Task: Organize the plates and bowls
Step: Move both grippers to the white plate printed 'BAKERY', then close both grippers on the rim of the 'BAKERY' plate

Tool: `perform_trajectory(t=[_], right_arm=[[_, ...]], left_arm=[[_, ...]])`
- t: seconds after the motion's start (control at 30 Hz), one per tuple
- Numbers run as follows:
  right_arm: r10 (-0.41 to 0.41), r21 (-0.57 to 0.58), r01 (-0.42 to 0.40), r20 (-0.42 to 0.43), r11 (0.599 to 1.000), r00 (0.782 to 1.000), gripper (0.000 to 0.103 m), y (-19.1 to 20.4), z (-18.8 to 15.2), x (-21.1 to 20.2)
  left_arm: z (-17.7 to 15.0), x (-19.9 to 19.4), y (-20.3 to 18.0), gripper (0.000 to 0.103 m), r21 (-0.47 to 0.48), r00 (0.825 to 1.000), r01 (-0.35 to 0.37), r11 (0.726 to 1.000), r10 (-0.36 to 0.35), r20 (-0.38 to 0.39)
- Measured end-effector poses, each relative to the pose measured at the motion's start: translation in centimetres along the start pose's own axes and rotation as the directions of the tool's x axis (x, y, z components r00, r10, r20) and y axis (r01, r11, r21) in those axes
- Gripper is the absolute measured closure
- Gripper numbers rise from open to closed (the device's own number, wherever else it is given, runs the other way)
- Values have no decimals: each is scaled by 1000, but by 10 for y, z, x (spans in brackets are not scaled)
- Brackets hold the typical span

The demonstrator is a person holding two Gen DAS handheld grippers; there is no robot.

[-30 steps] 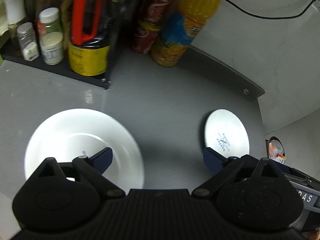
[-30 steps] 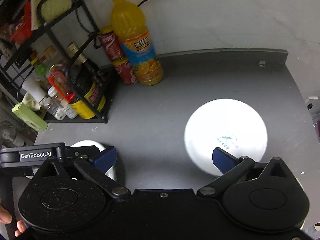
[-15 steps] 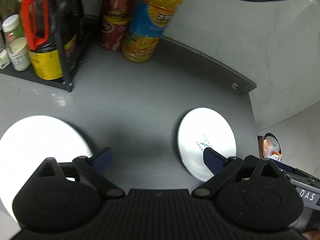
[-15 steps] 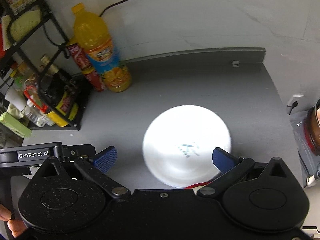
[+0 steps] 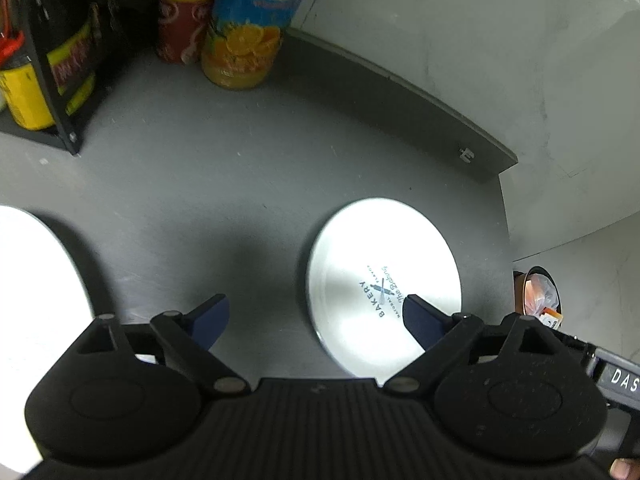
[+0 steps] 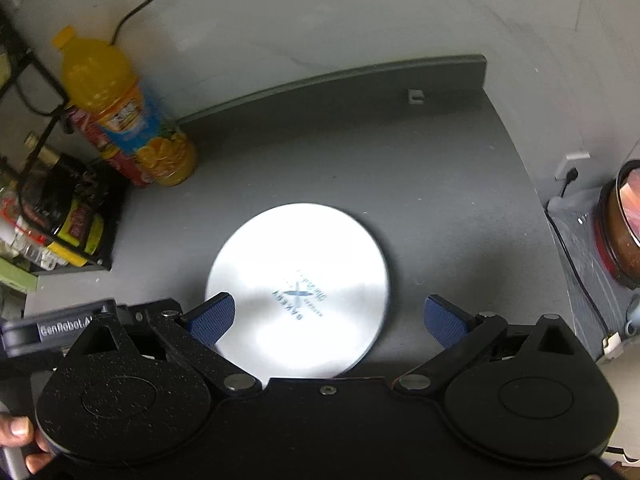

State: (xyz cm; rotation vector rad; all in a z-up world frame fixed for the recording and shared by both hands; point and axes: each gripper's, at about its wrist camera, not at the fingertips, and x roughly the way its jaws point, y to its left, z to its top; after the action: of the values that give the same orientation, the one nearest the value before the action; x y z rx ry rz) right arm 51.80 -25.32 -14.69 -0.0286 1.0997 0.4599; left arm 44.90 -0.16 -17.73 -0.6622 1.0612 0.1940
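Right gripper [image 6: 328, 316]: spread, empty, above plate [image 6: 298, 292]. Left gripper [image 5: 316, 314]: closing, empty. Risk: flat, probably slippery rim escaping pinch.

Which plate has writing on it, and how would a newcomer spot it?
Start at the grey counter and find the orange juice bottle by the wall. The plate lies flat in the open middle of the counter, nearer the camera than the bottle. Unlike the other, plain white plate off to the side, it has a dark "BAKERY" logo printed at its centre.
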Motion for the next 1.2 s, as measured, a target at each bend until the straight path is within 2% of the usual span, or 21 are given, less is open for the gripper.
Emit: perform_trajectory(t=[0.13,0.3,0.57,0.77,0.83,0.9,0.97,1.03,1.1,1.13,1.2], right_arm=[[-4,8,4,-30,1000,1000,10,-11,6,15],[-6,17,8,-94,1000,996,25,-26,13,41],[-5,10,7,-187,1000,982,38,-35,25,77],[-7,-8,5,-238,1000,971,46,-37,26,96],[-12,-15,9,-248,1000,969,51,-37,24,101],[-8,-9,6,-261,1000,965,58,-39,22,106],[3,-7,-4,-254,1000,967,60,-40,21,107],[0,-14,-4,-253,1000,968,64,-40,21,106],[11,-15,-15,-258,1000,966,84,-40,21,106],[31,0,-32,-264,999,964,84,-40,21,106],[20,-26,-27,-248,999,969,85,-36,19,102]], left_arm=[[-1,18,-2,15,-25,1000,-7,1000,6,-12],[-1,43,-2,25,-68,999,-23,997,20,-44],[4,71,6,52,-150,995,-41,988,27,-92],[4,80,11,63,-198,994,-35,980,14,-106],[5,80,11,65,-195,995,-32,980,12,-102],[5,82,8,72,-194,995,-29,981,9,-101],[6,85,7,82,-194,994,-20,981,-1,-108],[6,89,8,86,-215,992,4,977,-31,-121],[6,89,8,87,-215,993,4,977,-31,-118],[6,89,8,89,-216,992,4,976,-31,-119],[7,88,8,91,-210,992,0,978,-26,-124]])
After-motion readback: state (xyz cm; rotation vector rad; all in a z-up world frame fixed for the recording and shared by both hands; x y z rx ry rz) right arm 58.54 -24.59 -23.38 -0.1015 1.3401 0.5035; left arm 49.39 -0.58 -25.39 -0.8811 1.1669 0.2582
